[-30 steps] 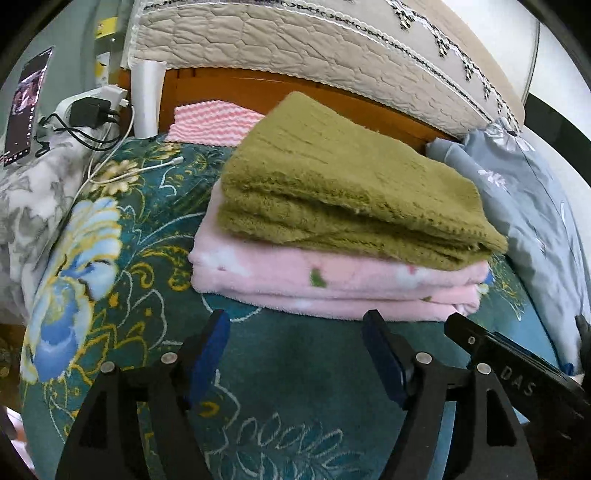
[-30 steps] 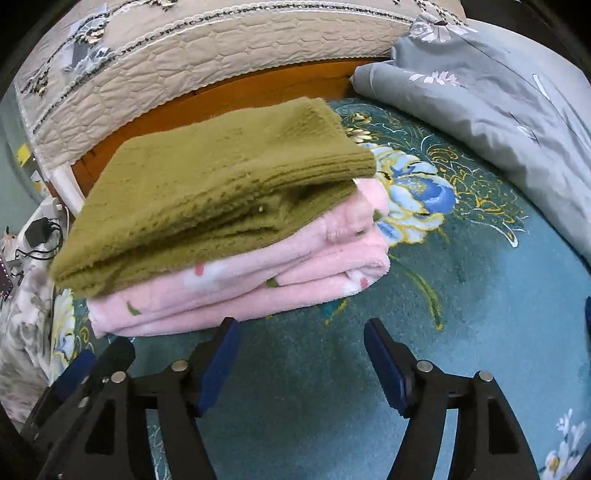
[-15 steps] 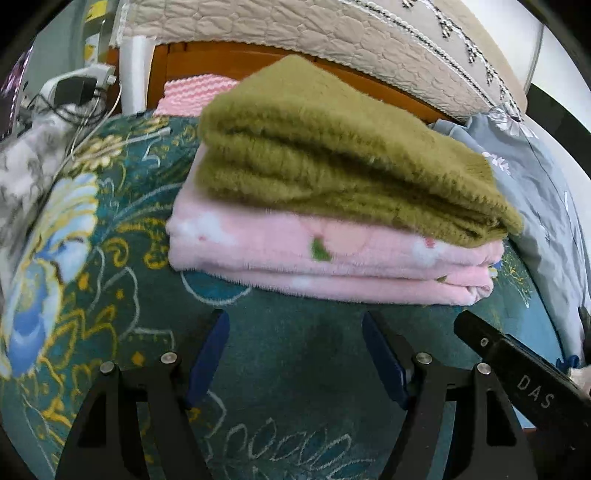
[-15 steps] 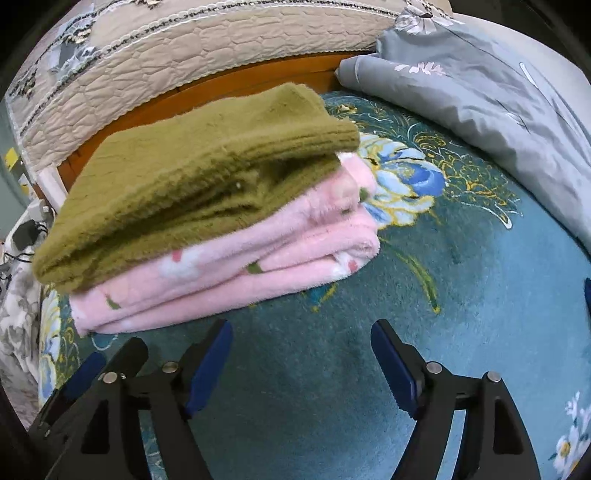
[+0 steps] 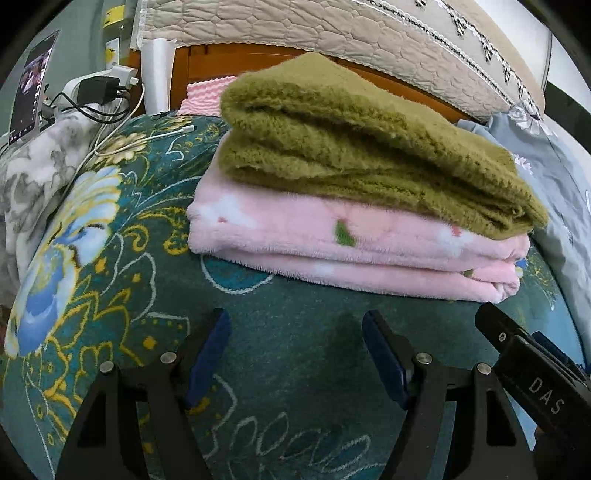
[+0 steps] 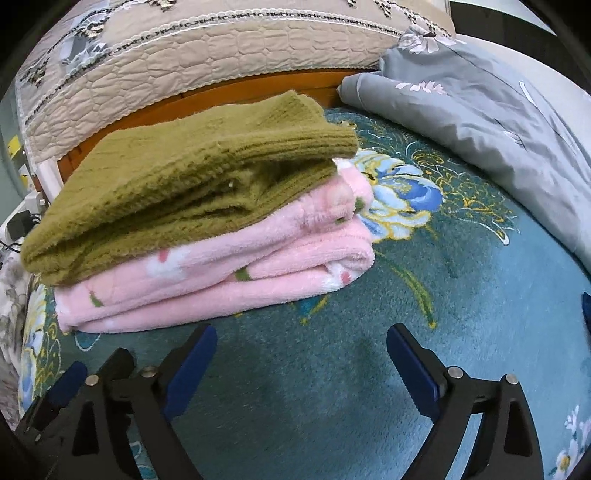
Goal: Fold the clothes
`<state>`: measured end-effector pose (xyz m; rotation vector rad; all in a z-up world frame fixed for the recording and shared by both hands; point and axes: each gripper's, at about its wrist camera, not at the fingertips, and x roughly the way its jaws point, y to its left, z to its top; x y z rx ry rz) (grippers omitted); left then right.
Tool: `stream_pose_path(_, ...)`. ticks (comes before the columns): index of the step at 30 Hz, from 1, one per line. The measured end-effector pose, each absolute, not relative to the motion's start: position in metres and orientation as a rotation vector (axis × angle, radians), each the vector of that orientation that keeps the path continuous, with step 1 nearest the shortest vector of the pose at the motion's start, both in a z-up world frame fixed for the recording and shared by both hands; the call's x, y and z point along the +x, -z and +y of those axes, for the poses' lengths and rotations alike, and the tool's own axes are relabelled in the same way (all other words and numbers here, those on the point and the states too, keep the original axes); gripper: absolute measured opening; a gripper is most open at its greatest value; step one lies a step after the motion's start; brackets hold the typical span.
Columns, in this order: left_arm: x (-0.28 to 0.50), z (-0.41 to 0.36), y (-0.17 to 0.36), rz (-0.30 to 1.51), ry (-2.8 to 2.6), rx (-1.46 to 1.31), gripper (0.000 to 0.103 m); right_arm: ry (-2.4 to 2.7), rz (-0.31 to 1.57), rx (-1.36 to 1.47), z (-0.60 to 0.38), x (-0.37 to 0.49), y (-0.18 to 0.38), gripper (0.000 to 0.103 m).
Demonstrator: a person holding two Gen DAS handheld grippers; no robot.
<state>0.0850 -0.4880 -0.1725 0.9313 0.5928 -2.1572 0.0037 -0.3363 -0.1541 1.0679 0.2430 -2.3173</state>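
A folded olive-green knit sweater (image 5: 354, 147) lies on top of a folded pink fleece garment (image 5: 351, 243) on a teal floral blanket (image 5: 295, 332). The same stack shows in the right wrist view, the green sweater (image 6: 192, 184) over the pink garment (image 6: 229, 273). My left gripper (image 5: 295, 343) is open and empty, just in front of the stack. My right gripper (image 6: 301, 354) is open and empty, also just in front of the stack. The right gripper's body shows at the left wrist view's lower right (image 5: 532, 373).
A grey floral duvet (image 6: 498, 122) lies at the right. A quilted beige cover (image 5: 332, 33) hangs over the wooden headboard (image 5: 229, 62) behind. At the left are chargers and cables (image 5: 99, 92), a phone (image 5: 31, 81) and a pink-white knit cloth (image 5: 205, 96).
Both grippers have drawn a little closer to the stack and stayed open. The right gripper's jaws have spread slightly wider. The stack has not moved.
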Motion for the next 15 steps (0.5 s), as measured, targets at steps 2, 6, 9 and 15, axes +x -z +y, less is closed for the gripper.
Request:
stream_pose_path(2,0.081,-0.487,0.173,0.567,2.144,0.952,0.075,2.316,0.233,1.072,-0.335,0.003,0.156,0.096)
stream_pose_path(6,0.073,-0.481,0.176,0.504,2.14,0.997,0.085,2.302,0.241,1.056,-0.338,0.005,0.158,0.103)
stream_pose_path(9,0.071,-0.479,0.177,0.476,2.136,1.015,0.085,2.294,0.268,1.014,-0.344,0.011,0.156,0.103)
stream_pose_path(15,0.07,-0.477,0.176,0.466,2.134,1.018,0.086,2.284,0.241,1.037,-0.344,0.01,0.16,0.103)
